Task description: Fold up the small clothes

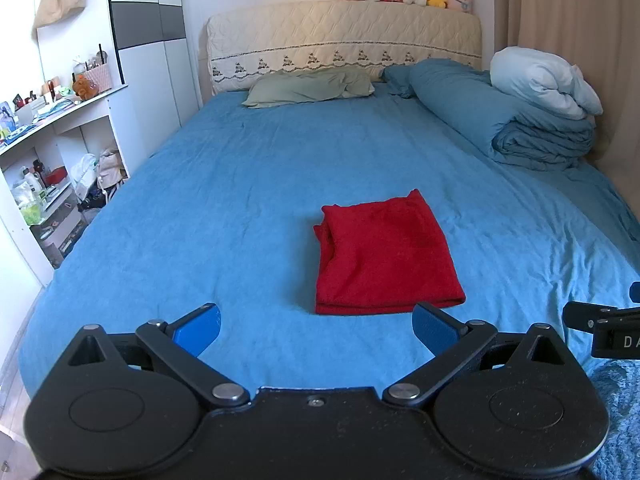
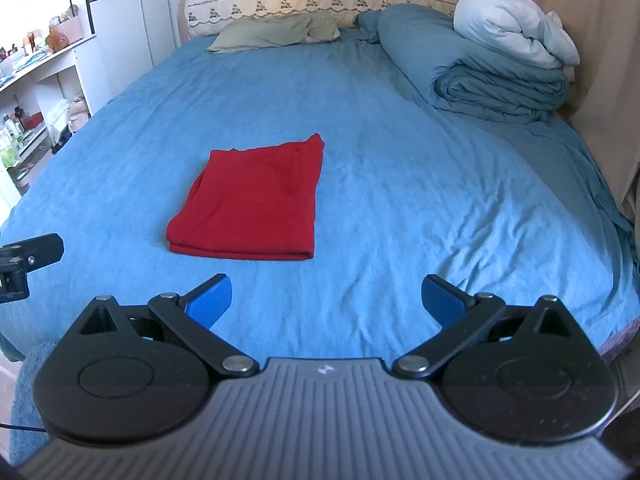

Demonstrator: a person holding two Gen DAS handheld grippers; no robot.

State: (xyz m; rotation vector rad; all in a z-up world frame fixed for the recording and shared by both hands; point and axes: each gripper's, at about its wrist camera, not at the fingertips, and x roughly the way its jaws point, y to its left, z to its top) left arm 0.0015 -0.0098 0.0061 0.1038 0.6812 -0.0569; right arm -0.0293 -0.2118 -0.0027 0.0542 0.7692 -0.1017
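A red garment lies folded into a flat rectangle on the blue bed sheet. It also shows in the right wrist view. My left gripper is open and empty, held above the sheet just short of the garment's near edge. My right gripper is open and empty, to the right of and nearer than the garment. The right gripper's body shows at the right edge of the left wrist view. The left gripper's body shows at the left edge of the right wrist view.
A folded blue duvet with a white pillow lies at the bed's far right. A green pillow sits by the headboard. Cluttered shelves stand left of the bed. A curtain hangs on the right.
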